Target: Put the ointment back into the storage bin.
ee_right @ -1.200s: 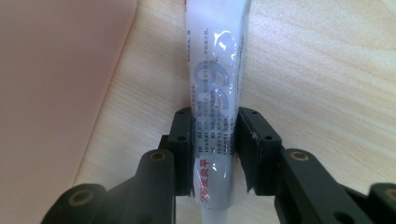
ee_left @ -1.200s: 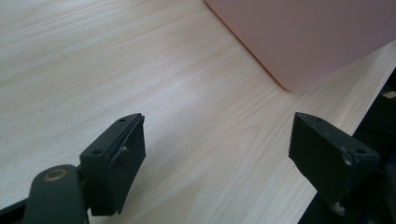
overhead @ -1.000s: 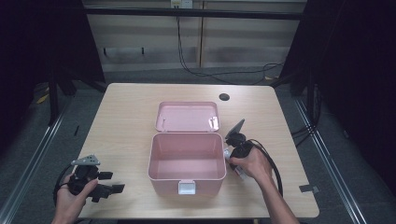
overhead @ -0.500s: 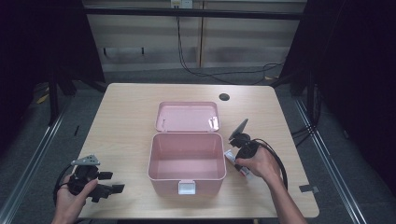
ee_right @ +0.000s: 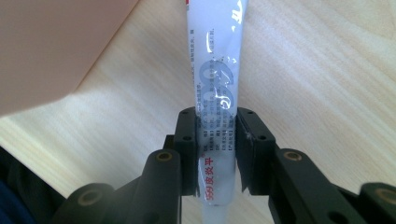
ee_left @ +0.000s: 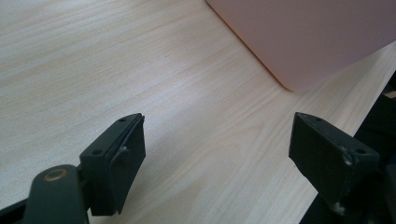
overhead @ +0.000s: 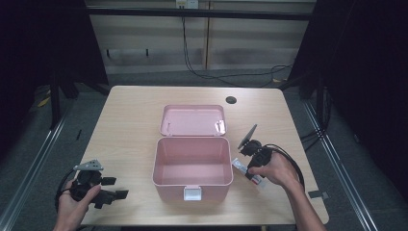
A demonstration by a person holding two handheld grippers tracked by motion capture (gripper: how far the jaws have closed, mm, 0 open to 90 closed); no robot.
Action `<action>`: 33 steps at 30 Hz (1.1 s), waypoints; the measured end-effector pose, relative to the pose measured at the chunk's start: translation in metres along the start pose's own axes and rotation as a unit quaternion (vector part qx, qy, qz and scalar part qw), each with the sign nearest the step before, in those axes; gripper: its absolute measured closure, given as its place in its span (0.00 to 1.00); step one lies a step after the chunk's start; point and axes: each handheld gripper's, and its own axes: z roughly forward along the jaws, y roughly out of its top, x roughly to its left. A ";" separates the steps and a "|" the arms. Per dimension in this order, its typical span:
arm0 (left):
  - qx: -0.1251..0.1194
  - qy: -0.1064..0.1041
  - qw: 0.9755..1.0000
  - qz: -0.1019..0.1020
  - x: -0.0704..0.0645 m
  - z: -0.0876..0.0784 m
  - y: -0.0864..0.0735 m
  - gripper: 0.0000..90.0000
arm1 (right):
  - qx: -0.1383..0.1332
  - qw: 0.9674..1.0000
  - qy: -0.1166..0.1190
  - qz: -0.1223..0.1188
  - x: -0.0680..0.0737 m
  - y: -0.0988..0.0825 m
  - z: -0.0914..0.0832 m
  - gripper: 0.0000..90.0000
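An open pink box (overhead: pixel 157 163) stands mid-table, its lid (overhead: pixel 192 120) laid back behind it. Just right of the box, my right gripper (overhead: pixel 250 171) is shut on a white tube (overhead: pixel 238 166) with red and grey print. In the right gripper view the tube (ee_right: pixel 217 70) runs straight out between the pads of the right gripper (ee_right: pixel 215 135), over bare wood, with the box wall (ee_right: pixel 51 46) at the upper left. My left gripper (overhead: pixel 115 187) rests open near the front left edge. In its own view, the left gripper (ee_left: pixel 217 149) has nothing between its jaws, and the box corner (ee_left: pixel 317 42) lies ahead.
A dark round cable hole (overhead: pixel 231 100) sits at the table's back right. The right gripper's cable (overhead: pixel 293 163) loops beside the right hand. The table's front edge runs just under the left gripper. Bare wood lies left of the box.
My right hand has drifted a little to the right, away from the box, and slightly up, with the tube still in its jaws. The left gripper has kept still.
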 end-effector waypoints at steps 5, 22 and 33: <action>-0.001 -0.001 1.000 0.001 0.000 0.000 0.000 0.21 | 0.008 1.000 -0.006 -0.024 0.003 -0.003 -0.005 0.80; 0.001 0.000 1.000 0.002 0.000 0.000 0.000 0.21 | 0.016 0.997 -0.011 -0.078 0.013 -0.013 -0.023 0.80; -0.001 0.001 1.000 0.003 0.000 0.000 0.000 0.21 | 0.006 0.996 -0.007 -0.085 0.008 -0.024 -0.040 0.80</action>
